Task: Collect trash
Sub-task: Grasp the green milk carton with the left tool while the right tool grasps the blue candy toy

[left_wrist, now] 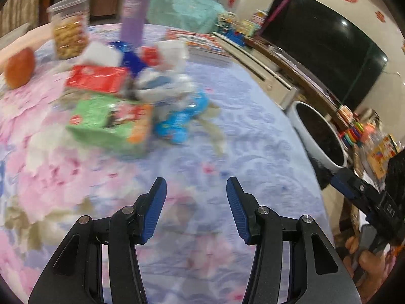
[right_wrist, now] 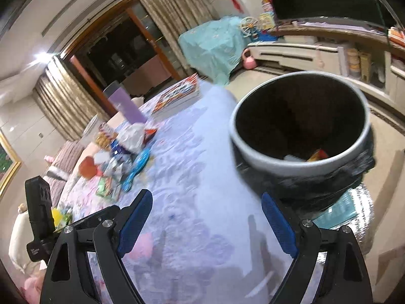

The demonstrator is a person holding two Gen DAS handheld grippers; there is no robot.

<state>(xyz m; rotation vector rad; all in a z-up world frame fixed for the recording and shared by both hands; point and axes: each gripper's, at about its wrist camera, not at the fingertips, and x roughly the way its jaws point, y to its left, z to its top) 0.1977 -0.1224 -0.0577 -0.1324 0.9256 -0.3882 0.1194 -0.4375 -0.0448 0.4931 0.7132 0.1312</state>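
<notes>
A blurred pile of trash lies on the floral tablecloth (left_wrist: pixel 253 139): a green packet (left_wrist: pixel 108 121), a red packet (left_wrist: pixel 97 77), a blue wrapper (left_wrist: pixel 179 121) and crumpled white plastic (left_wrist: pixel 164 83). My left gripper (left_wrist: pixel 196 181) hovers open over bare cloth short of the pile, with nothing between its blue pads. The white bin (left_wrist: pixel 296 124) with a black liner stands at the table's right edge. In the right wrist view my right gripper (right_wrist: pixel 206 195) is wide open and empty, near the bin (right_wrist: pixel 253 149). A few wrappers (right_wrist: pixel 316 155) lie inside the bin. The pile (right_wrist: pixel 121 162) is far to the left.
A jar of snacks (left_wrist: pixel 69 35), a purple tumbler (left_wrist: pixel 134 12) and an orange fruit (left_wrist: pixel 20 67) stand behind the pile. A book (right_wrist: pixel 177 93) lies at the table's far end. A TV (left_wrist: pixel 329 50) on a low cabinet (left_wrist: pixel 265 71) lines the wall.
</notes>
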